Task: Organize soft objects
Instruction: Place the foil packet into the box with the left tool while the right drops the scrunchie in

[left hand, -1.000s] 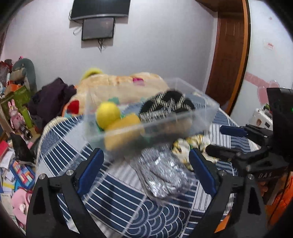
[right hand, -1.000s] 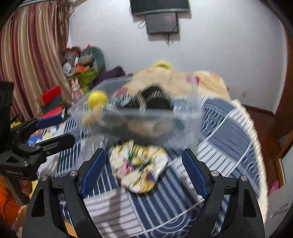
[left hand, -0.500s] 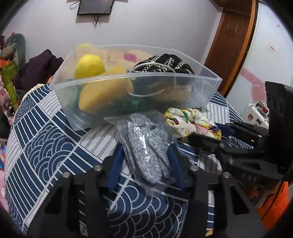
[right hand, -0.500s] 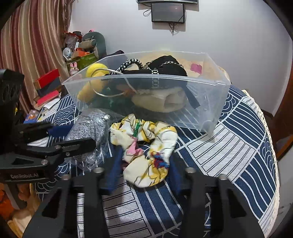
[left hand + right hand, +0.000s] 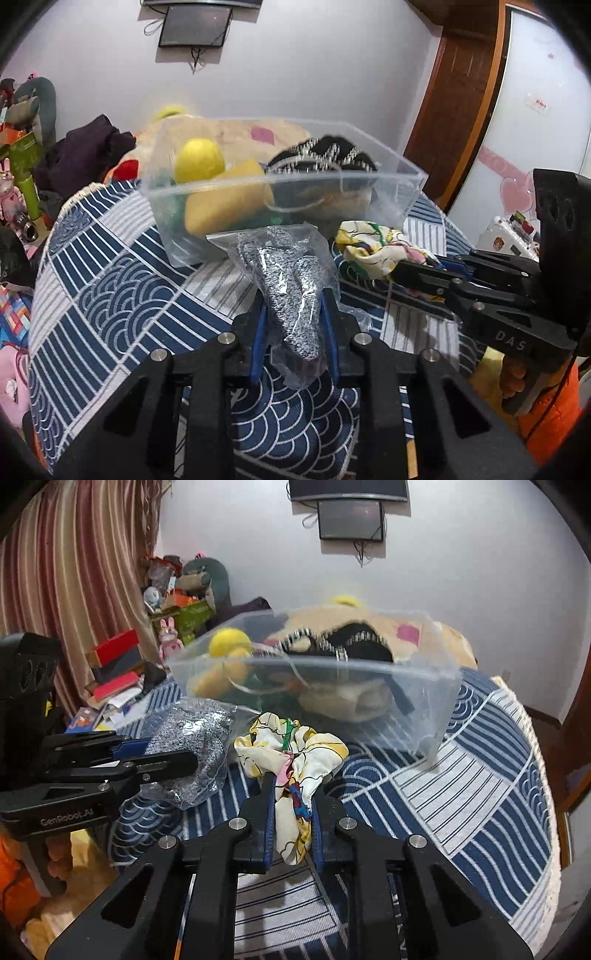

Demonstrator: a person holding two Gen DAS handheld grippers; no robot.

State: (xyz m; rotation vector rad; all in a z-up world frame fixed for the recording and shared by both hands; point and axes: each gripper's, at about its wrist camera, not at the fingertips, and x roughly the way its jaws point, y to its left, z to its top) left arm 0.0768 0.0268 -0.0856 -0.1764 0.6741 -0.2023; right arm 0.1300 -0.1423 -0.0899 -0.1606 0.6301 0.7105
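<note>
My left gripper [image 5: 293,325] is shut on a clear plastic bag of grey knit cloth [image 5: 291,284], lifted a little above the bed; it also shows in the right wrist view [image 5: 192,738]. My right gripper [image 5: 293,797] is shut on a yellow and white patterned cloth [image 5: 295,749], which also shows in the left wrist view [image 5: 373,247]. Beyond both stands a clear plastic bin [image 5: 391,199] holding a yellow plush toy [image 5: 199,162] and a black and white item [image 5: 325,155]. The bin also shows in the right wrist view [image 5: 424,701].
Everything rests on a bed with a blue and white patterned cover [image 5: 110,288]. A large beige plush [image 5: 454,646] lies behind the bin. Toys and boxes [image 5: 118,664] pile up at the left by a striped curtain. A wooden door [image 5: 461,92] stands at the right.
Both grippers closed from wide open, the left on the bagged grey cloth, the right on the patterned cloth. Both items are now raised slightly and the views have pulled back from the bin.
</note>
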